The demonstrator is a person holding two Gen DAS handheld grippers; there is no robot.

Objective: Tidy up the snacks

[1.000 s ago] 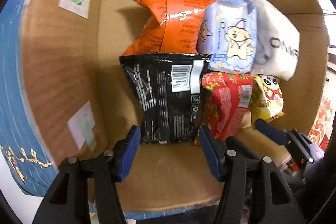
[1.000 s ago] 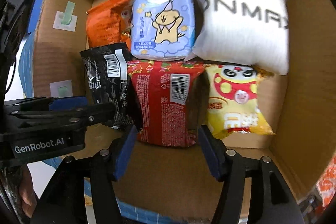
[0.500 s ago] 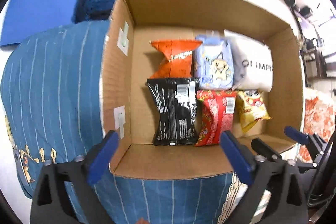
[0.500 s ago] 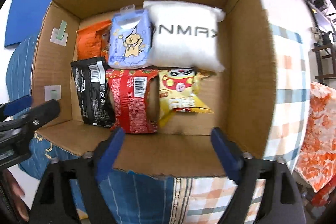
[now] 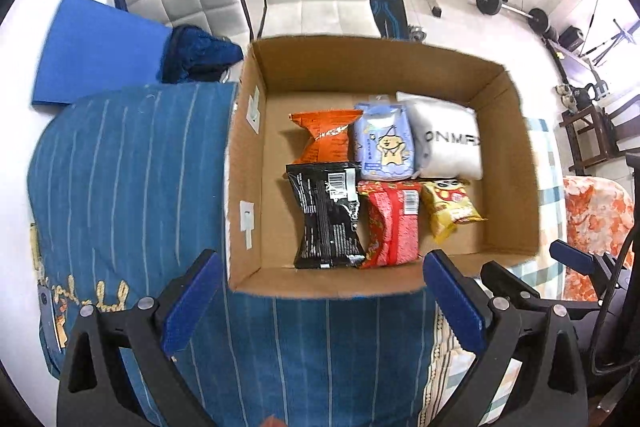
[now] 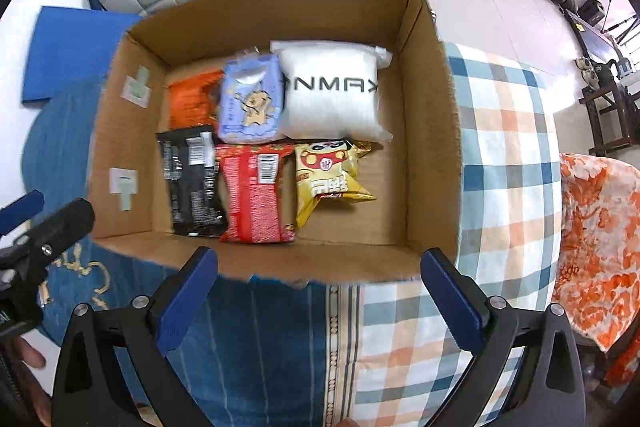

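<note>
Six packets: lying flat in two rows inside open brown cardboard box (image 6: 432, 131)
Bedding: blue striped quilt (image 5: 120, 187) under the box
Left black gripper with blue pads (image 5: 320, 303): above near rim, pointing down, jaws wide, empty
Right black gripper with blue pads (image 6: 320, 291): likewise, jaws opening, nothing between
White pillow-shaped pack (image 6: 332, 95): back row, right
Black foil packet (image 5: 326, 215): front row, left
Red foil packet (image 6: 254, 187): front middle

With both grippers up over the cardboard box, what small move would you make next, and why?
Probably nudge the tilted yellow panda snack bag square beside the red packet; the other packs lie in neat rows, and the right gripper, its jaws opening with nothing between them, hangs nearest.
</note>
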